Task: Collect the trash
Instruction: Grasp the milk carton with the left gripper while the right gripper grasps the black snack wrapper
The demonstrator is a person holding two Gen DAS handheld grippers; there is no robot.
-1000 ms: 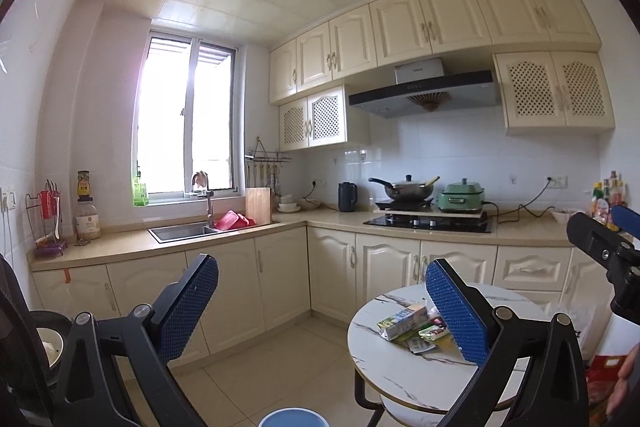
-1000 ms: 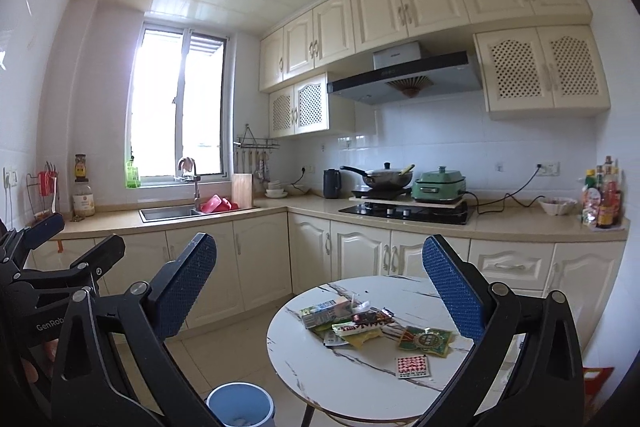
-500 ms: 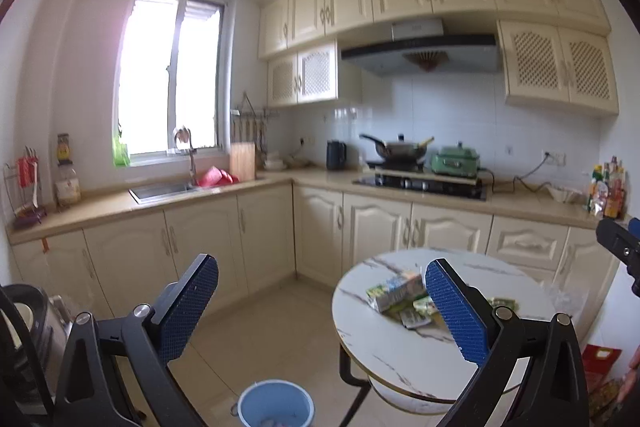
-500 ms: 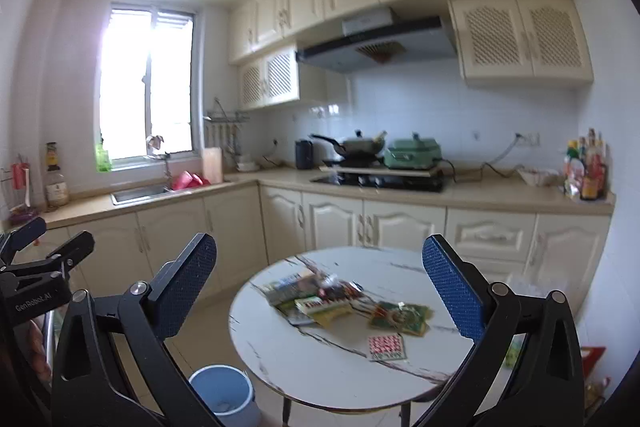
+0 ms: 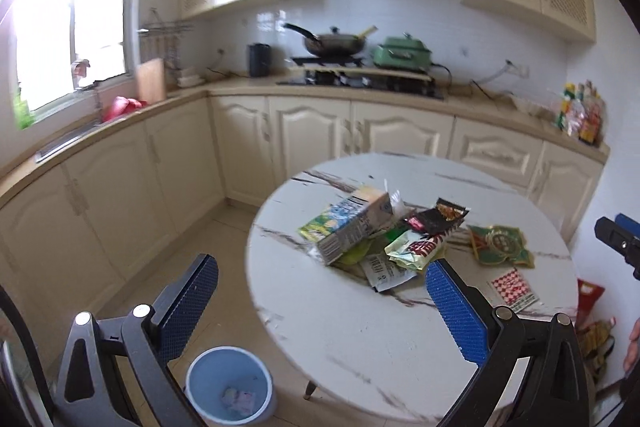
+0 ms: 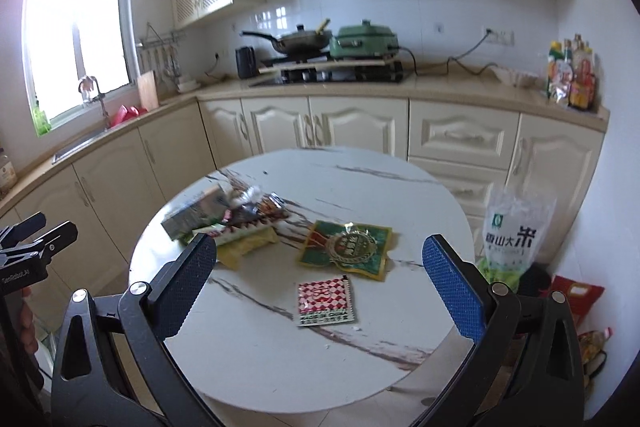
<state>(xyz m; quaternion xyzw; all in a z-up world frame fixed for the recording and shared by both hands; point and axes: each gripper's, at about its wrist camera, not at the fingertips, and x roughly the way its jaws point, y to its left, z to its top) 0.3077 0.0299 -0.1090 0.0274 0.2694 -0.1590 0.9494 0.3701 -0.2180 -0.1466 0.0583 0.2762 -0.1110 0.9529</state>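
Trash lies on a round marble table (image 5: 360, 331) (image 6: 280, 359): a drink carton (image 5: 352, 225) (image 6: 192, 213), a black snack wrapper (image 5: 438, 217), a green and red wrapper (image 5: 416, 247), a green and gold packet (image 5: 500, 241) (image 6: 346, 243) and a red checkered sachet (image 5: 512, 289) (image 6: 325, 301). A blue bin (image 5: 230, 383) stands on the floor left of the table, with a few scraps inside. My left gripper (image 5: 320, 307) is open above the table's near left edge. My right gripper (image 6: 320, 291) is open, with the checkered sachet seen between its fingers, below them.
Cream kitchen cabinets and a counter wrap around behind the table, with a hob, a pan (image 6: 298, 41) and a green cooker (image 6: 366, 41). A white rice bag (image 6: 514, 231) and red bags (image 6: 576, 297) stand on the floor at the right. The sink (image 6: 80, 143) is at the left.
Both views have tilted downward and come closer to the table. The trash and the blue bin now fill more of the frames. Both grippers stay open.
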